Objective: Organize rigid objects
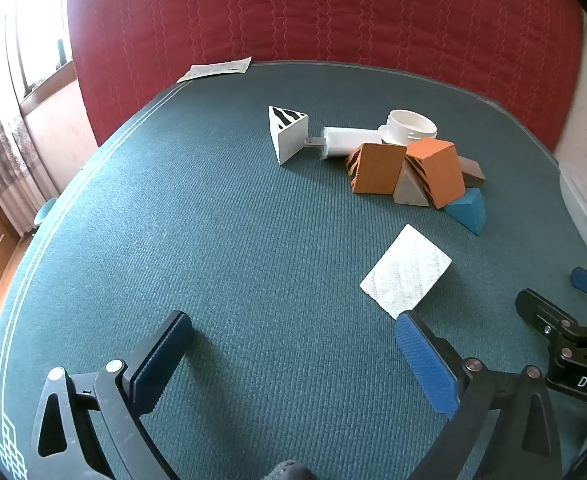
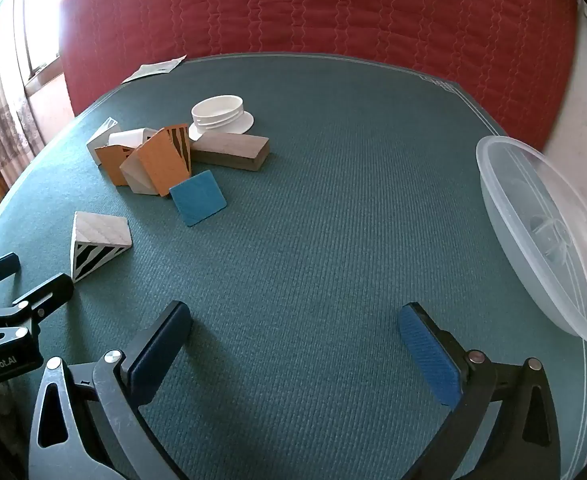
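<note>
Both tools hang low over the near part of the green mat (image 2: 333,168), tilted down toward it, and neither has anything in its grip. The left gripper (image 1: 293,354) has its jaws spread wide over bare mat, and the right gripper (image 2: 295,344) is released the same way; they sit side by side, each showing at the edge of the other's view. The things to be sorted lie farther out, left of centre, in a loose heap: two orange blocks (image 2: 161,162) leaning on a grey wedge (image 2: 137,178), a blue wedge (image 2: 198,198) at the near-right edge of the heap, a long brown block (image 2: 231,152) behind, a white threaded jar (image 2: 219,114) beyond that, and a white plug-like piece (image 1: 349,142) lying flat. A zebra-striped white wedge (image 1: 287,134) stands at the heap's left end, and a second striped wedge (image 2: 99,240) lies apart, nearest the left gripper. A clear plastic bowl (image 2: 541,240) stands empty at the right edge of the mat, near the right gripper, probably the place meant for the pieces. With both jaws wide and nothing moved in yet, the sorting looks barely begun; the lone striped wedge seems the easiest first pick.
</note>
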A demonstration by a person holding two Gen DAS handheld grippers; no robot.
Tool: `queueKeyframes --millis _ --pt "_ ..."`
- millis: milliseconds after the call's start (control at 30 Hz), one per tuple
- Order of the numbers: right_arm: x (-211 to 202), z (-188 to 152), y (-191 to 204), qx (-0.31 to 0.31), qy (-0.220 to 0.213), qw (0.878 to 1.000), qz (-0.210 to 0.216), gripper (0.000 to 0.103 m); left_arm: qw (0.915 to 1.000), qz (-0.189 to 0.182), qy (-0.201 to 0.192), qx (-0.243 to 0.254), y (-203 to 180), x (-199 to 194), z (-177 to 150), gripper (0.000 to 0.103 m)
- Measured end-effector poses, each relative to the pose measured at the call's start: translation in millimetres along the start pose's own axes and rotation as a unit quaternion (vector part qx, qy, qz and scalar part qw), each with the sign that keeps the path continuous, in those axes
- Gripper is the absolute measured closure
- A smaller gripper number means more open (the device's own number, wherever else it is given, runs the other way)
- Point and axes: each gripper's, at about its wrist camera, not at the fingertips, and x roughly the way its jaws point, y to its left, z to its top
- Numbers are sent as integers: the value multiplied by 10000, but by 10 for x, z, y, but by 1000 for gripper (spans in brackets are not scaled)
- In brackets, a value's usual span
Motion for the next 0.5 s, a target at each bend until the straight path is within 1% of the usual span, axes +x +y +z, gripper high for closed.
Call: queueKeyframes --millis 367,500 --pt "-4 -6 -7 -19 -11 10000 -23 0 10000 -7 7 -10 5 1 4 0" --pt "-19 -16 -27 -81 33 10000 35 0 10000 -1 14 -18 7 2 6 0"
